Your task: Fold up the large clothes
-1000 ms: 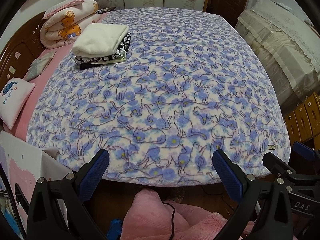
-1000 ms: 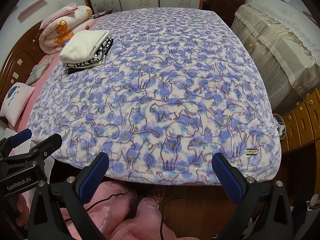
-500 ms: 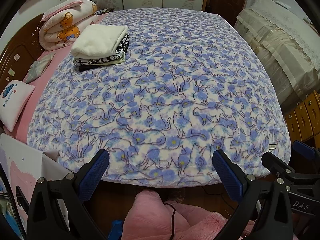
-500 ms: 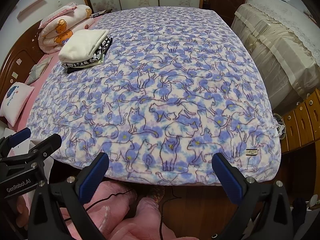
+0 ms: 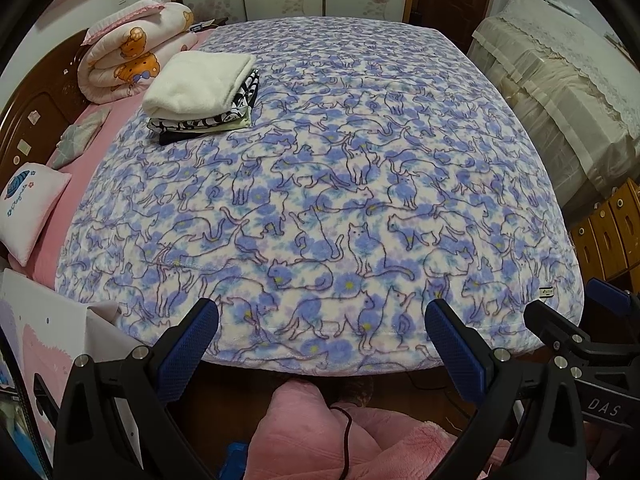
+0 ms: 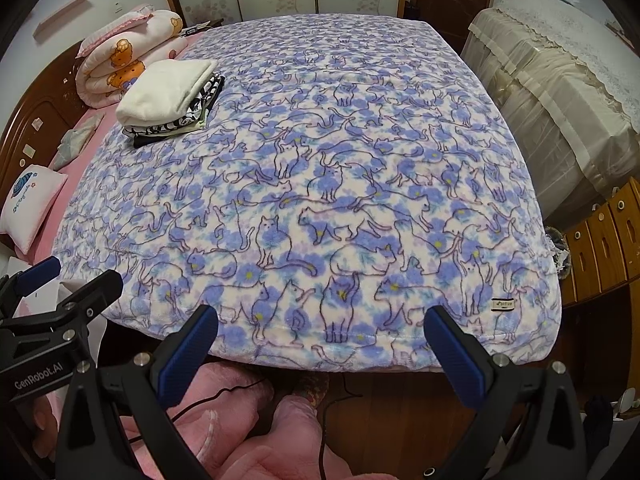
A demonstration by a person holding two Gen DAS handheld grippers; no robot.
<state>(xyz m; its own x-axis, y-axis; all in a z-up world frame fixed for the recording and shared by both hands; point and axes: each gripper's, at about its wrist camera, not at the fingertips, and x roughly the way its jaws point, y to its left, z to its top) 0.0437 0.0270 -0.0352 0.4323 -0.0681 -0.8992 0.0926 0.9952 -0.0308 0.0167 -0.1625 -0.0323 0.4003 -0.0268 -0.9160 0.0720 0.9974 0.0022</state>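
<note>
A stack of folded clothes (image 5: 202, 92) (image 6: 170, 98), cream on top with black-and-white pieces under it, lies at the far left of the bed on a blue cat-print blanket (image 5: 340, 184) (image 6: 340, 184). My left gripper (image 5: 320, 336) hangs open over the bed's near edge with nothing between its fingers. My right gripper (image 6: 320, 336) is open too, empty, just short of the same edge. Each gripper shows at the side of the other's view: the right one's fingers (image 5: 576, 328) and the left one's fingers (image 6: 68, 292).
A rolled pink quilt (image 5: 132, 56) and a small pillow (image 5: 28, 208) lie by the wooden headboard (image 5: 36, 108) at left. A covered piece of furniture (image 5: 560, 80) and wooden drawers (image 5: 612, 232) stand right of the bed. A person's pink fleece legs (image 6: 248, 432) are below me.
Both grippers have edged slightly forward toward the bed's near edge. Both stay open and empty; nothing on the bed has moved.
</note>
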